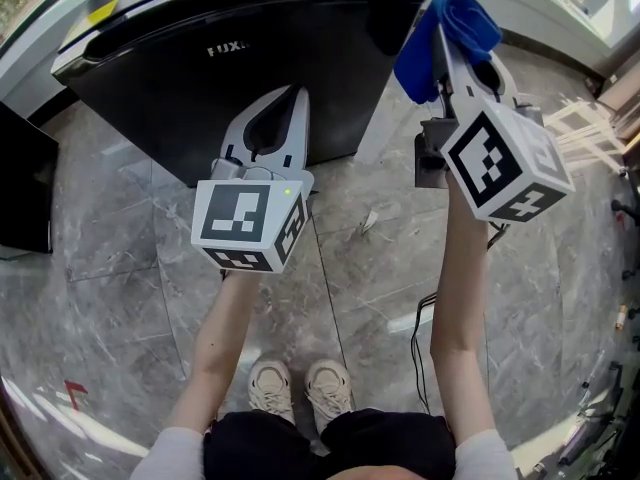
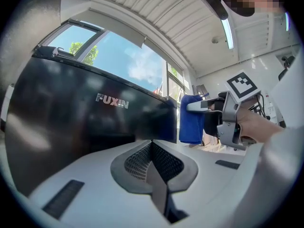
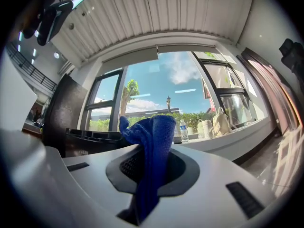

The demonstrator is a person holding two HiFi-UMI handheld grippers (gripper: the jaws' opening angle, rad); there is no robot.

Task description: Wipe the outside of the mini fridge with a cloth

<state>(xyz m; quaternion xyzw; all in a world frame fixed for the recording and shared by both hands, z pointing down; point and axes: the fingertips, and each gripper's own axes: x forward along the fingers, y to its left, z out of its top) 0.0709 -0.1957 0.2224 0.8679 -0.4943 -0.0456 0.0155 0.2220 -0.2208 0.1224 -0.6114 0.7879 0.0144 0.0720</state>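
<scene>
Head view gives us the whole setup, looking steeply down: the black mini fridge [image 1: 250, 68] fills the upper middle of the frame, its "FUXIN" lettering facing us, standing on a grey marbled floor [image 1: 120, 298]. At centre frame the left gripper [image 1: 297, 93] points at the fridge front, with its marker cube [image 1: 250, 223] just below. We see nothing in it, and its tip sits over the dark front panel. Whether it touches, we cannot tell.

Over at the upper right, the right gripper [image 1: 447, 43] is raised beside the fridge's right-hand corner with the blue cloth [image 1: 470, 18] bunched at its tip. Part of the cloth hangs down the left side of the jaws. At the bottom of the frame we catch the person's pale shoes [image 1: 300, 388], and a black cable [image 1: 420, 348] runs across the tiles to their right.

Left gripper view confirms it. The jaws are pressed together with nothing between them, and the fridge front looms close ahead across the left and middle of the frame. At right of centre the cloth hangs just beside the fridge's edge, gripped from the right by the other tool. We cannot tell if the cloth and fridge meet.

Right gripper view settles the grip: the jaws are clamped on the cloth, which stands up in a blue fold at centre frame. Beyond it there is a big window, and a water bottle [image 3: 184, 129] stands on the sill.
</scene>
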